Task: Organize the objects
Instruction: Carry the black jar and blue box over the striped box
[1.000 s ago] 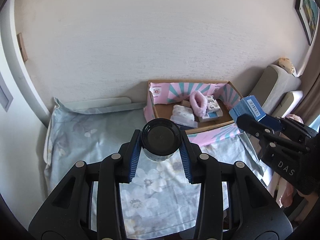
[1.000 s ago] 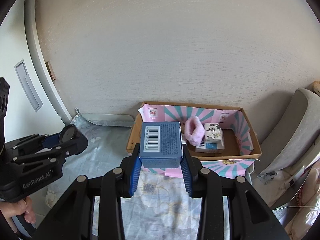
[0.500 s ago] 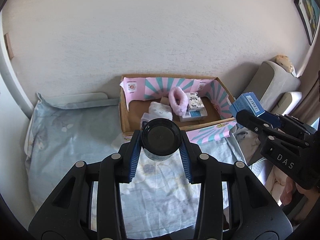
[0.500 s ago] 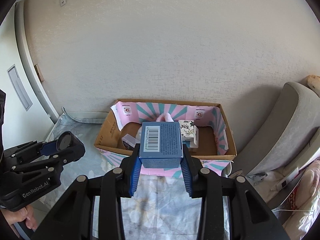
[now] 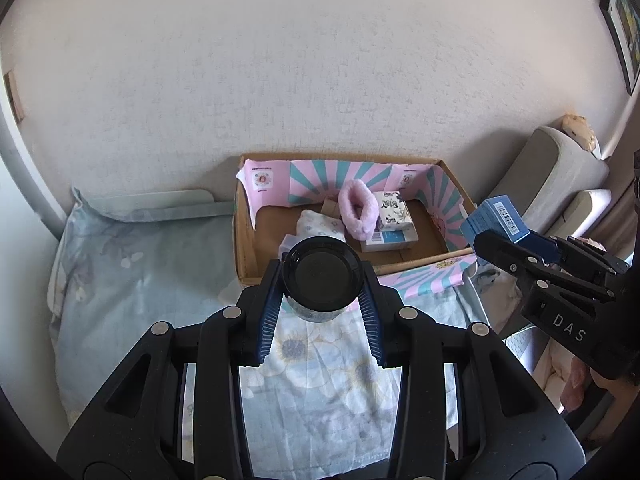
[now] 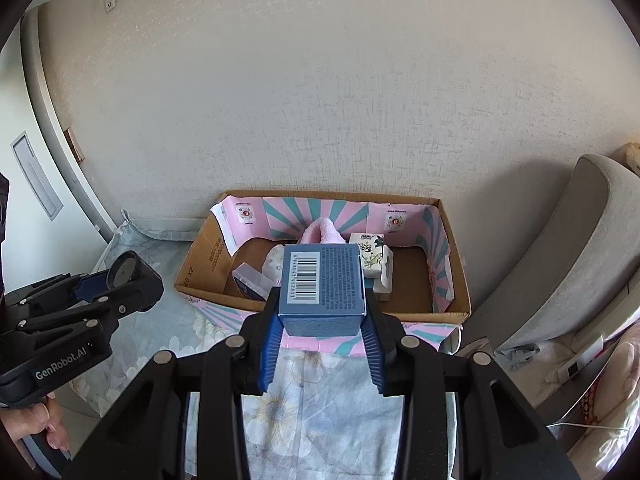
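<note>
Both grippers have neared the carton [image 6: 448, 312]: left gripper [image 5: 320, 304] clamps a rigid, slippery jar [image 5: 322, 276] by its sides; right gripper [image 6: 322, 336] squeezes a light, crushable box [image 6: 322, 284].

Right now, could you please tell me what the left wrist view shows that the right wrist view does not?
Only the left wrist view shows the black lid of the jar head-on in the left hand-held gripper, plus a picture frame. Only the right wrist view shows the barcode face of the blue box in the right hand-held gripper, and a hand. Both show the cardboard box holding a pink fuzzy slipper.
</note>
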`<act>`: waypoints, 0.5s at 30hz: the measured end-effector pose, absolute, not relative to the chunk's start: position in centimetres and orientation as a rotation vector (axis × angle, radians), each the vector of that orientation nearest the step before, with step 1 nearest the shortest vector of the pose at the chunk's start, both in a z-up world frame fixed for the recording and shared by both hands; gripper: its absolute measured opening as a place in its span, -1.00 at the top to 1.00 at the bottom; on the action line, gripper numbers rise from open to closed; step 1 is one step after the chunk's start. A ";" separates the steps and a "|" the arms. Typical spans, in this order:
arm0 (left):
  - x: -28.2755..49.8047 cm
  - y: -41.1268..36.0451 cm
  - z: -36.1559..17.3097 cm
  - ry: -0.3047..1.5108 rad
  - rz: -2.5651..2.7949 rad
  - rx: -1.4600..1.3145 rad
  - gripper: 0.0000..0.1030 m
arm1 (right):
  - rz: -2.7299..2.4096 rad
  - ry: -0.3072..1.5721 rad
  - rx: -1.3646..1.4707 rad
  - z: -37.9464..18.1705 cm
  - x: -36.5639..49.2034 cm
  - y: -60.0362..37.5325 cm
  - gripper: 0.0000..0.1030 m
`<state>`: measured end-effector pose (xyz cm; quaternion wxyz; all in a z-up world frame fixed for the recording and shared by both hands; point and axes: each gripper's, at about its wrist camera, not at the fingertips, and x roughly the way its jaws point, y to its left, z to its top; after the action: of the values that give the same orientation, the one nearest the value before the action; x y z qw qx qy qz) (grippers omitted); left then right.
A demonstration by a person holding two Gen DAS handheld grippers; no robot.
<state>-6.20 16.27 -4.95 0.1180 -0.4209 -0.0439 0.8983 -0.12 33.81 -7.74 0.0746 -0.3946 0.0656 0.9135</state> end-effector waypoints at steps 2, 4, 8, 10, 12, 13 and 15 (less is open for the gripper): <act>-6.8 16.2 -4.9 -0.139 2.623 -1.232 0.34 | 2.745 0.199 -1.189 -7.5 -0.6 34.1 0.34; -7.8 16.1 -5.0 -0.166 2.620 -1.237 0.34 | 2.748 0.203 -1.213 -7.4 -1.2 34.5 0.34; -9.6 16.0 -5.3 -0.177 2.617 -1.256 0.34 | 2.742 0.188 -1.258 -7.6 -2.6 35.3 0.34; -10.6 16.0 -5.4 -0.183 2.614 -1.265 0.34 | 2.738 0.190 -1.271 -7.7 -3.3 35.9 0.34; -11.7 16.0 -5.5 -0.188 2.602 -1.278 0.34 | 2.742 0.194 -1.275 -7.7 -4.1 36.4 0.34; -12.4 16.2 -5.6 -0.187 2.599 -1.283 0.34 | 2.747 0.202 -1.273 -7.7 -4.5 36.7 0.34; -13.6 16.4 -5.6 -0.180 2.587 -1.297 0.34 | 2.749 0.202 -1.286 -7.8 -5.6 37.3 0.34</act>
<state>-13.60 16.43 -5.64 0.1206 -0.4439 -0.0615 0.8858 -5.64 37.26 -7.78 0.0499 -0.4223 0.0662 0.9027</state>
